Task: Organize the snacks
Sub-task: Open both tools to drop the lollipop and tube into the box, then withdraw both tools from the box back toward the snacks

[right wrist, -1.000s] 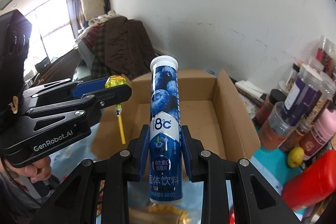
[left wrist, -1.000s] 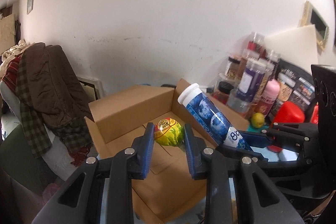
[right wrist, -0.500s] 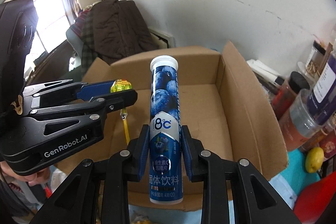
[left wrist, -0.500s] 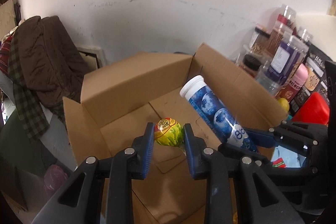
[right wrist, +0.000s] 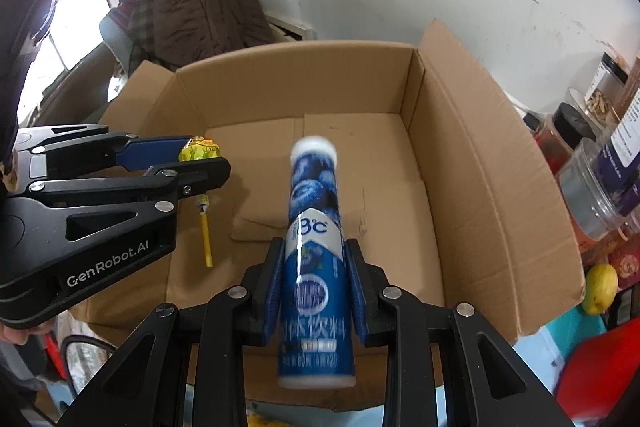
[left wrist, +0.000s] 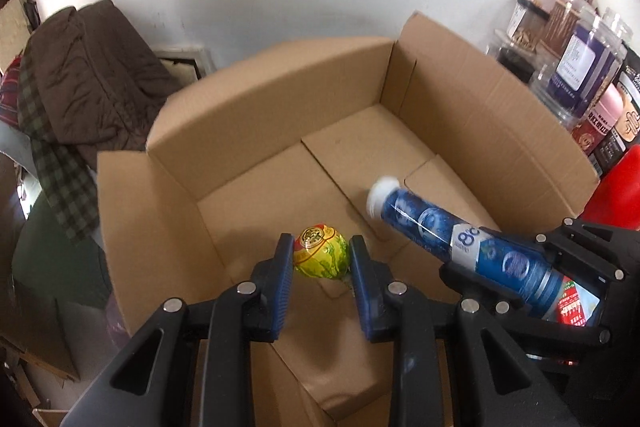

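Note:
An open cardboard box (left wrist: 480,115) (right wrist: 472,163) fills both views, with nothing lying on its floor. My left gripper (left wrist: 320,251) (right wrist: 196,159) is shut on a lollipop (left wrist: 320,255) (right wrist: 199,151) with a yellow-green wrapper; its yellow stick (right wrist: 205,233) hangs down over the box's left side. My right gripper (right wrist: 314,251) is shut on a blue blueberry-print tube (right wrist: 314,247) (left wrist: 460,247) with a white cap, tilted over the middle of the box. Both grippers point steeply down into the box, side by side.
Jars and bottles (left wrist: 576,75) (right wrist: 600,163) crowd the box's right side, with a red container (right wrist: 600,367) and a lemon (right wrist: 602,287) near its front corner. Brown and plaid clothes (left wrist: 80,87) (right wrist: 192,7) are heaped on a chair behind left. A white wall stands behind.
Both grippers have come down and tipped forward over the box, each still holding its item. The box now fills the views and the tube's cap is blurred.

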{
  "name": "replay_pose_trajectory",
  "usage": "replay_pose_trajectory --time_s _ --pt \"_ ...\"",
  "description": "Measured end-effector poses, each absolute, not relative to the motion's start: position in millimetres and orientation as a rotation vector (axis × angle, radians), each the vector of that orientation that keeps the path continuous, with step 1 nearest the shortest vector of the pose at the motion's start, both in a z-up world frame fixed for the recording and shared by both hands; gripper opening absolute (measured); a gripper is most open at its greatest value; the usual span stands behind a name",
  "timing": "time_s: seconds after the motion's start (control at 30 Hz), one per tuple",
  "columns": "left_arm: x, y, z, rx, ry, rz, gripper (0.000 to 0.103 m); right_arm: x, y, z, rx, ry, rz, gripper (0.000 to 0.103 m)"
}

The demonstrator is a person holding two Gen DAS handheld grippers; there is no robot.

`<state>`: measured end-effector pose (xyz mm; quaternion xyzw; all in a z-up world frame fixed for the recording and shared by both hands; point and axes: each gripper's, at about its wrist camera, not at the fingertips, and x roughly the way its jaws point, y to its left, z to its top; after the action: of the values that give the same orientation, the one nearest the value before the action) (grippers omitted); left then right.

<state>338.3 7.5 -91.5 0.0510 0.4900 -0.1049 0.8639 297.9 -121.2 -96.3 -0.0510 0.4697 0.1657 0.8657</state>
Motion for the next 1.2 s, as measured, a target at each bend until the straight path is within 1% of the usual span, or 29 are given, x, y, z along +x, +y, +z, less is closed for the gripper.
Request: replay_pose_trajectory --time_s 0.17,0.23,0.3,0.37,0.63,0.73,0.8,1.2 --pt "337.4 6.7 -96.2 0.121 1.041 -0.198 0.028 299.4 -119.4 -101.2 -0.117 1.003 0.346 0.029" --pt "335.9 6.7 -95.9 0.119 1.046 -0.198 0.028 297.8 -119.3 -101.4 -0.115 1.011 0.342 0.033" --pt "335.7 6.2 -95.2 0.126 1.051 -0.190 0.028 296.0 -121.2 -99.2 -0.116 1.006 0.331 0.043" --pt "333.6 7.0 -94.0 0.123 1.054 -0.187 0.029 294.2 -122.1 -96.3 -0.117 0.998 0.324 0.046" --pt "321.8 12.8 -73.3 0.096 1.018 -0.177 0.029 279.7 -126.7 -71.8 -0.121 0.958 0.292 0.046" --pt "313.5 16.3 -58.2 0.081 0.986 -0.175 0.029 272.3 -128.6 -59.8 -0.114 0.931 0.278 0.046" --pt "308.6 17.8 -49.1 0.078 0.964 -0.175 0.029 265.8 -129.8 -48.5 -0.106 0.909 0.274 0.048" --pt "260.6 24.9 17.3 0.056 0.818 -0.208 0.029 225.6 -127.7 9.4 -0.101 0.778 0.239 0.048"
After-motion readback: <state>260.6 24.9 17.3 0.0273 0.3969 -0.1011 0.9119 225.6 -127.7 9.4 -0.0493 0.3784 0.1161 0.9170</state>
